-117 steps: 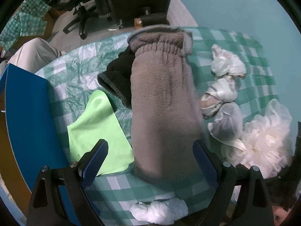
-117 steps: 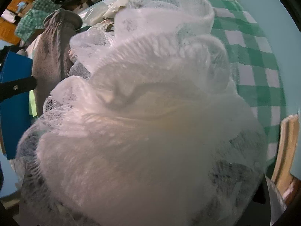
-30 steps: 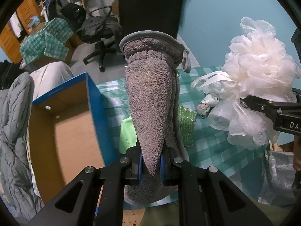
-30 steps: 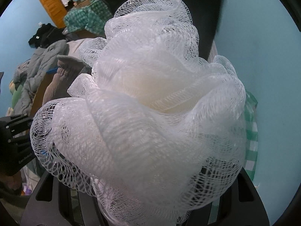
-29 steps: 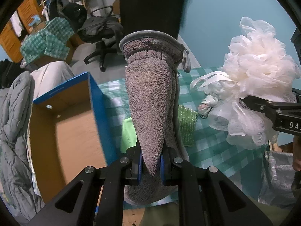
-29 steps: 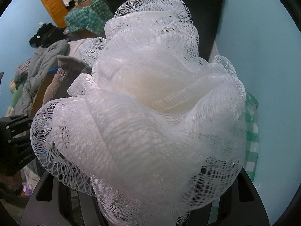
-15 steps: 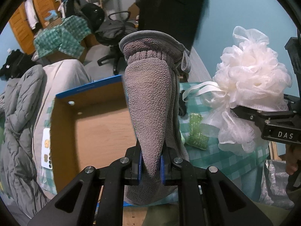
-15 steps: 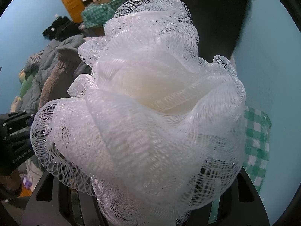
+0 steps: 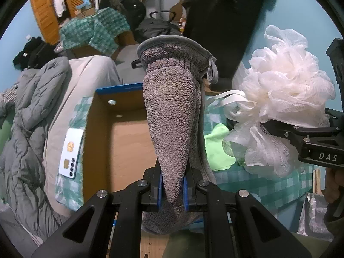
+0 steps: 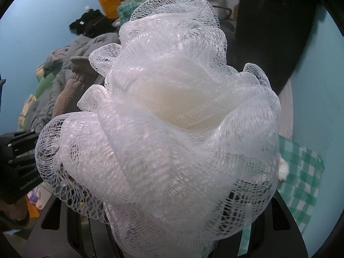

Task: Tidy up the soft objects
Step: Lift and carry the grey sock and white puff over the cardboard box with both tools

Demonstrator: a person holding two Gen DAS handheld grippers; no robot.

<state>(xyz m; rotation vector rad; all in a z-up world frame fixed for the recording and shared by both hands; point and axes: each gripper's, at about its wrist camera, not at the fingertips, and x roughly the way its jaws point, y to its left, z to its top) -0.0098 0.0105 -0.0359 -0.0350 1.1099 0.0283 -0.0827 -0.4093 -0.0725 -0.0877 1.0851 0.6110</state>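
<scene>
1. Left gripper [image 9: 173, 190] first: its blue pads [image 9: 159, 190] are pinched tight on the lower part of a grey fleece sock [image 9: 172, 116], which stands up from the jaws with its ribbed cuff and small hanging loop at the top.

2. Below and behind that sock sits an open cardboard box with a blue rim [image 9: 120, 142]; its brown inside is in plain view, just left of the hanging fabric.

3. Over to the right gripper [image 9: 279, 126], seen from the side in the left wrist view: one black finger presses into a white mesh bath pouf [image 9: 286, 90], whose flat white ribbon loop sticks out toward the sock.

4. From the right wrist camera the pouf [image 10: 172, 124] fills almost the whole frame, bulging up and over the black gripper body. The fingertips are buried in the netting, so the jaw gap itself cannot be seen, but the pouf is clearly carried aloft.

5. The sock [image 10: 66, 94] peeks in at the left edge of that view, beside the pouf but apart from it.

6. Down on the green-and-white checked tablecloth [image 9: 258, 185] lies a light green cloth [image 9: 217, 148], between the sock and the pouf.

7. Left of the box, a white phone [image 9: 71, 153] lies back-up on beige bedding, with a grey puffer jacket [image 9: 28, 116] heaped alongside.
</scene>
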